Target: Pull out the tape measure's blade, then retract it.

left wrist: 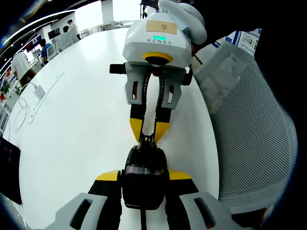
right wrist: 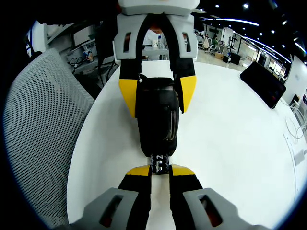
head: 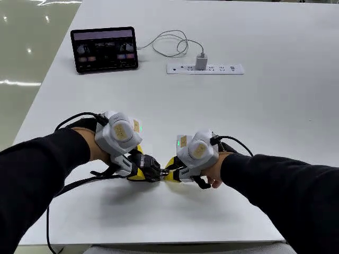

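Tablet (head: pixel 104 48) far left on white table (head: pixel 238 116), power strip (head: pixel 205 68) to its right, both well apart from grippers. Left gripper (head: pixel 140 169): yellow-tipped fingers (right wrist: pixel 128 96) spread wide, clamped on sides of black tape measure (left wrist: pixel 144 167) case near table's front edge; resting or just above, cannot tell. Short stub of blade (right wrist: pixel 158 164) out, "2" readable. Right gripper (head: pixel 170 174): fingers (left wrist: pixel 136 127) nearly together, pinching blade end. Grippers face each other, tips near. Mesh chair (right wrist: pixel 43 120) beside table.

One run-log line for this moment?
left gripper: shut on black tape measure case | right gripper: shut on blade tip | blade: barely out | surface: white table
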### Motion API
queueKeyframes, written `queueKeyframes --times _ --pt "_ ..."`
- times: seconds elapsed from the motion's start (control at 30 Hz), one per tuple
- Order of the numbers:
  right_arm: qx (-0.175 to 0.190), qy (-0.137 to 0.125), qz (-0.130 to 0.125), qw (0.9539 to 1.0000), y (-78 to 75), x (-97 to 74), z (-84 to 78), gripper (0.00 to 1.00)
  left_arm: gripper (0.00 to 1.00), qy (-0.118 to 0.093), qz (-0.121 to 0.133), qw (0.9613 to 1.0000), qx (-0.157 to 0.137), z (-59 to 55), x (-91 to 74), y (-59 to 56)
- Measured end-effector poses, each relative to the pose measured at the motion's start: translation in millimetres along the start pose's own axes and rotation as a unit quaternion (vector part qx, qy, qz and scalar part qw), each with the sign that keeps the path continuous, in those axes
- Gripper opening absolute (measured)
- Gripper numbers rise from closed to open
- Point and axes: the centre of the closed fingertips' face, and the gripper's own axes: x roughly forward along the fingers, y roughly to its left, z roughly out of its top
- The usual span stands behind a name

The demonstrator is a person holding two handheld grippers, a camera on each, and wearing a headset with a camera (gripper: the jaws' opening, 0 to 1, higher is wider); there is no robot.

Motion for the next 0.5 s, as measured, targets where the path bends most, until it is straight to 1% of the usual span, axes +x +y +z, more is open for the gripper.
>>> queueKeyframes --times 0.5 --pt "0.006 0.007 -0.002 1.0000 -0.6 -2.6 -4.3 0.09 0.31 0.000 0.003 1.0000 0.000 0.5 0.7 0.1"
